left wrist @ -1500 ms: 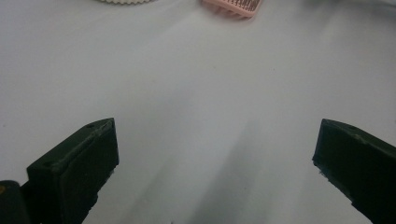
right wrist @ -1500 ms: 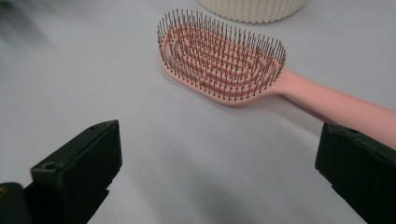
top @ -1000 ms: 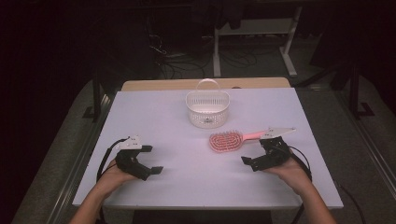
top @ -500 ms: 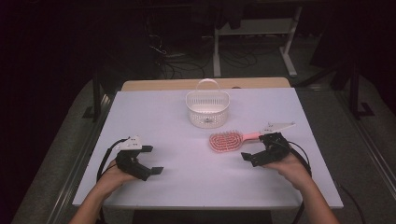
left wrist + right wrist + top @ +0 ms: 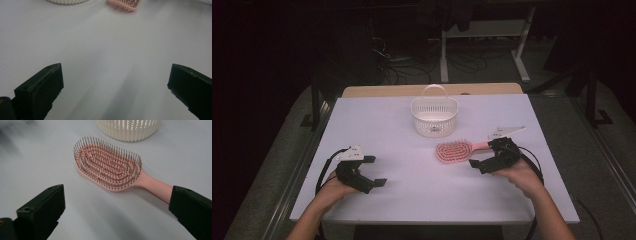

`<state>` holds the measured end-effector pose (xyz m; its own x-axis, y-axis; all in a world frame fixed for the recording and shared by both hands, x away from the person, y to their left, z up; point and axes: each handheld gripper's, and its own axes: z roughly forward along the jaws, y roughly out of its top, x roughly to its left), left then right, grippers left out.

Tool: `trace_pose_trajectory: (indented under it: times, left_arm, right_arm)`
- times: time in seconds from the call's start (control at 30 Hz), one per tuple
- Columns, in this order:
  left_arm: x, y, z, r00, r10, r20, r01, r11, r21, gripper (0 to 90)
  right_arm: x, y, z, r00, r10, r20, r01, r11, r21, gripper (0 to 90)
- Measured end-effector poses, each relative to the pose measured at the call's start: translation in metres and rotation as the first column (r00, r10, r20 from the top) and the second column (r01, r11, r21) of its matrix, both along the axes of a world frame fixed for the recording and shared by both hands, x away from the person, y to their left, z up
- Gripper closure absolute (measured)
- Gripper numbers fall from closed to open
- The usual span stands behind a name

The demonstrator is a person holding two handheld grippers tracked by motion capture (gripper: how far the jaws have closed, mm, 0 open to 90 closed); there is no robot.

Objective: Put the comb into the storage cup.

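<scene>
A pink hairbrush (image 5: 454, 151) lies bristles up on the white table (image 5: 412, 200), its handle pointing right. My right gripper (image 5: 482, 158) is open just right of it, low over the table. In the right gripper view the brush (image 5: 108, 165) lies ahead of the open right gripper (image 5: 115, 210), and the handle's end runs behind the right-hand jaw. My left gripper (image 5: 374, 171) rests open at the front left, with nothing between its fingers. From the left gripper view (image 5: 116, 85), bare table lies between the jaws and the brush (image 5: 125, 3) is far off.
A white slatted basket (image 5: 434, 117) with a raised handle stands behind the brush at mid-table; it also appears as the basket (image 5: 128, 128) and the basket (image 5: 67, 1). A wooden board edge (image 5: 432, 90) borders the table's far side. Dark floor with cables and a stand lies beyond.
My right gripper has edged slightly forward toward the brush handle. The left gripper, brush and basket have stayed in place.
</scene>
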<state>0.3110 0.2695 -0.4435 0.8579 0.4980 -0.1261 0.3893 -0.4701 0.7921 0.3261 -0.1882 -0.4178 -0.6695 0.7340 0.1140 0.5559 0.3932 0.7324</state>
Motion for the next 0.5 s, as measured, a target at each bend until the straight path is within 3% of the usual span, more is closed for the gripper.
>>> trace_pose_trajectory:
  times: [0.5]
  left_arm:
    - [0.000, 0.000, 0.000, 1.0000, 0.002, -0.001, -0.002, 1.0000, 0.003, 0.0]
  right_arm:
    - [0.014, 0.000, 0.005, 0.9999, -0.016, -0.001, 0.016, 0.9999, 0.000, 0.3]
